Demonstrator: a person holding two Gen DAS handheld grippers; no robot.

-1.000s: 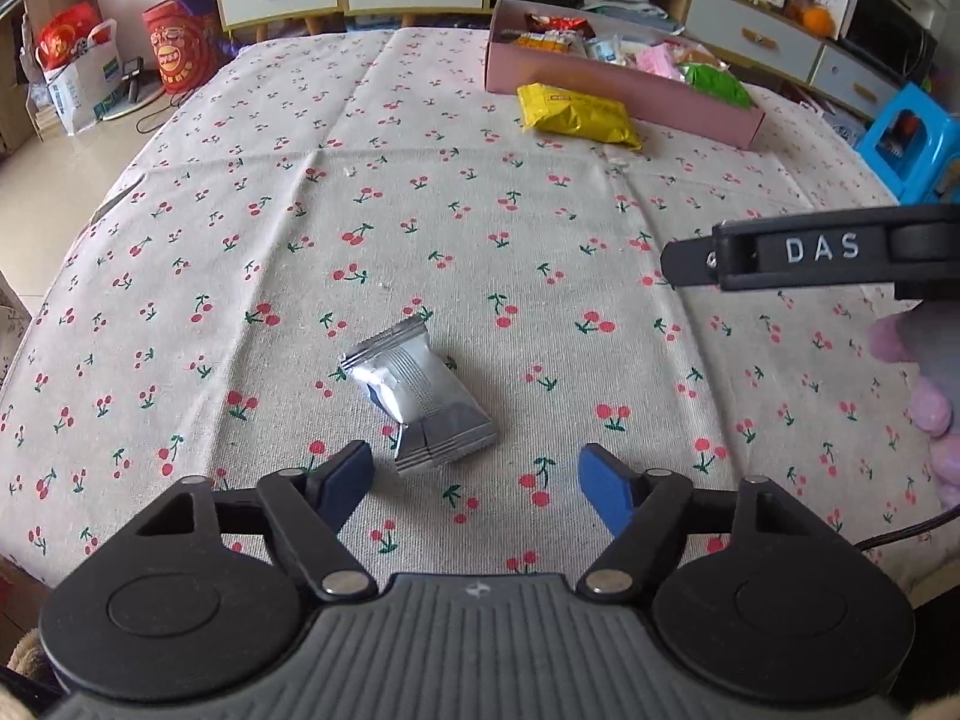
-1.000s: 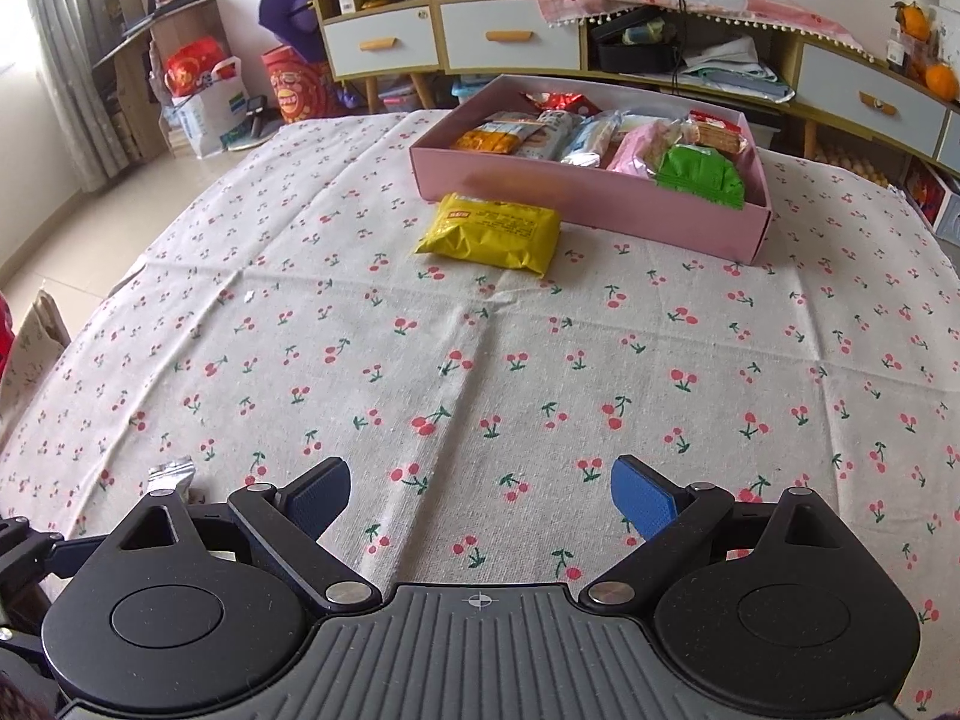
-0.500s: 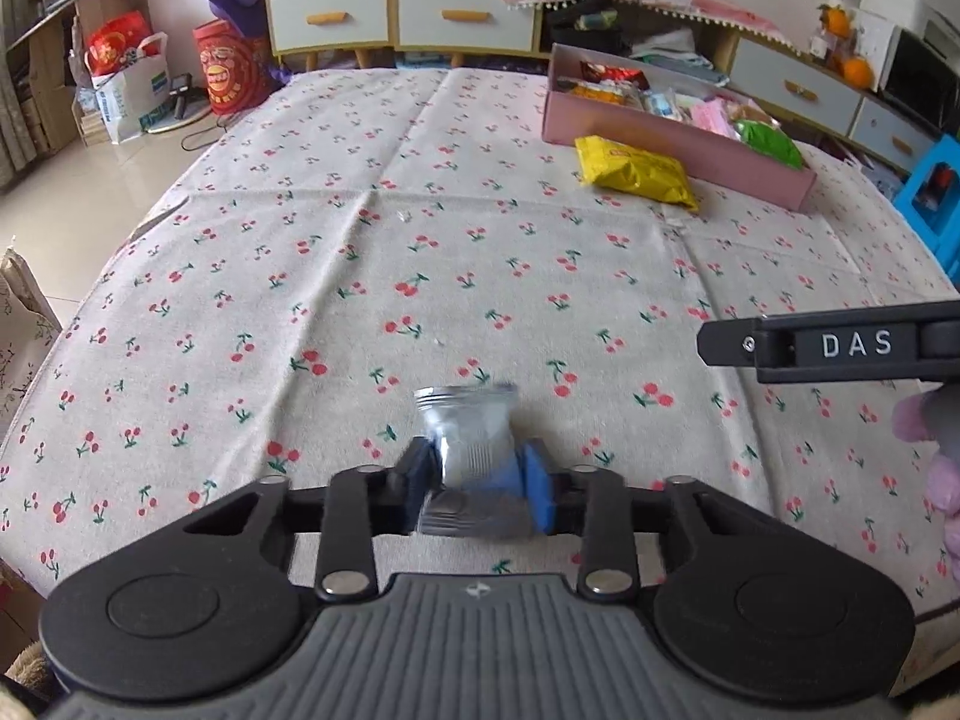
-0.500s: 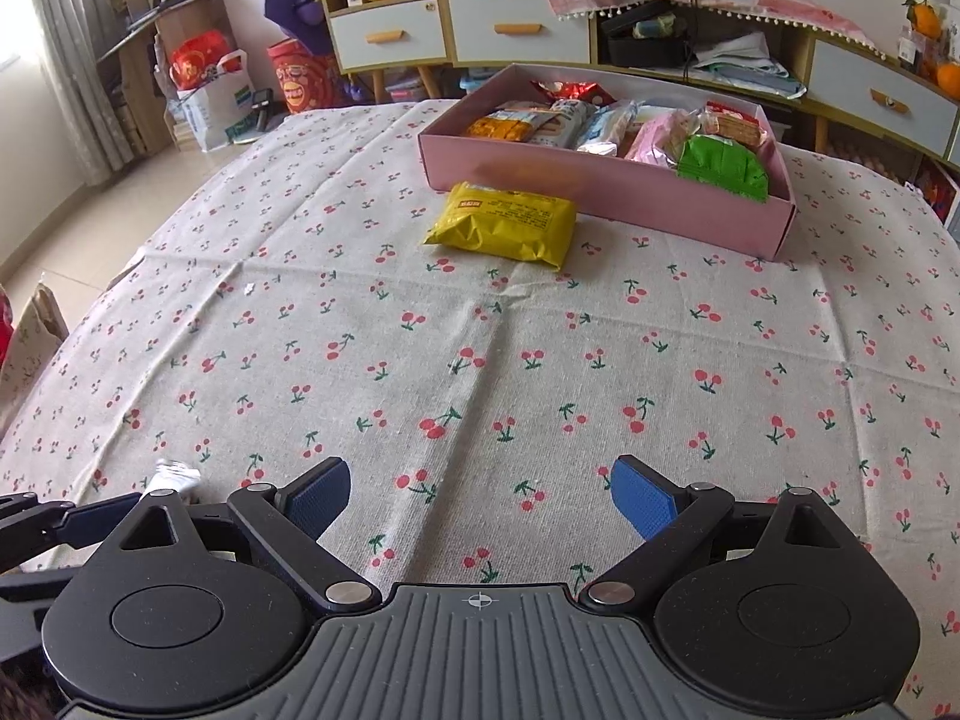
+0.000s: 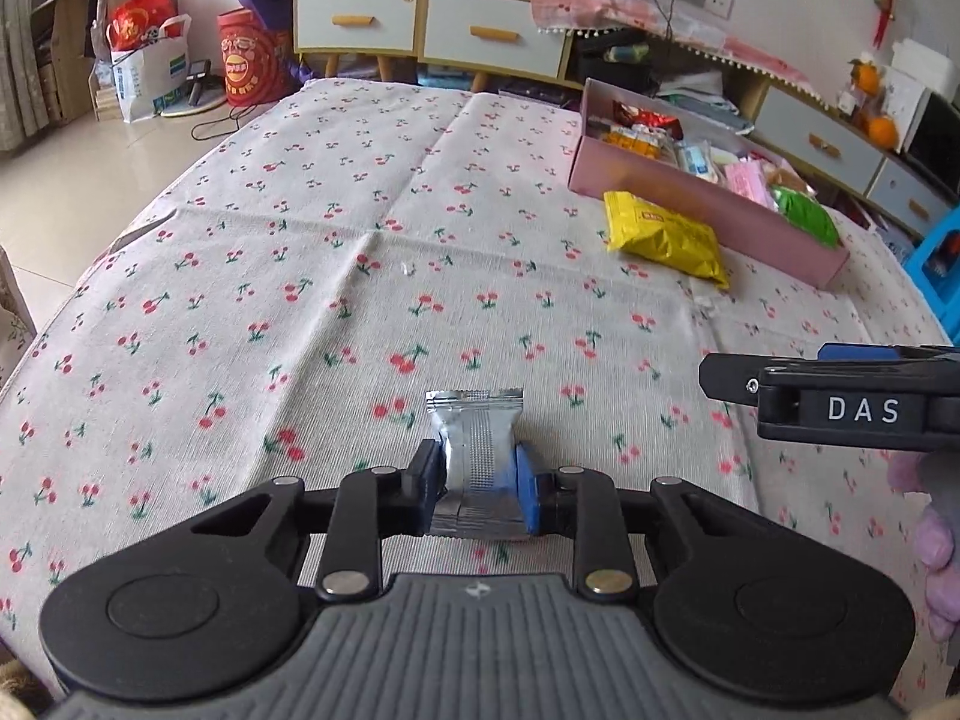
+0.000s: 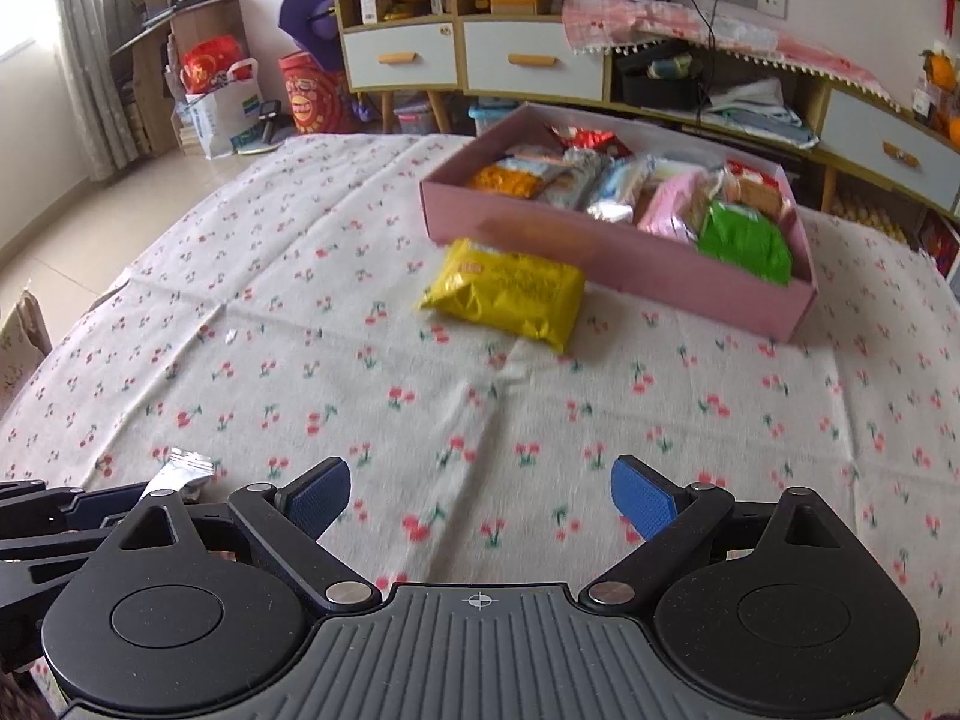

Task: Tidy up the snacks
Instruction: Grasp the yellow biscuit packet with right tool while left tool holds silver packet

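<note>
My left gripper (image 5: 477, 495) is shut on a small silver snack packet (image 5: 477, 450), which stands upright between its blue pads above the cherry-print tablecloth (image 5: 336, 276). In the right wrist view the same silver packet (image 6: 183, 468) peeks out at the lower left, beside the left gripper's arms. My right gripper (image 6: 480, 495) hangs open over bare cloth with nothing between its fingers. A yellow snack bag (image 6: 507, 294) lies on the cloth just in front of the pink box (image 6: 600, 252), which holds several snack packets. The yellow bag (image 5: 663, 237) and pink box (image 5: 690, 192) sit at the far right in the left wrist view.
The right gripper's side, marked DAS (image 5: 864, 408), juts in at the right of the left wrist view, with a pink sleeve (image 5: 930, 534) below it. Cabinets with drawers (image 6: 468, 54) stand behind the table. Bags (image 5: 144, 60) sit on the floor at the far left.
My left gripper closed around the silver packet that lay on the cloth and now holds it upright. Both grippers have moved across the table toward the pink box.
</note>
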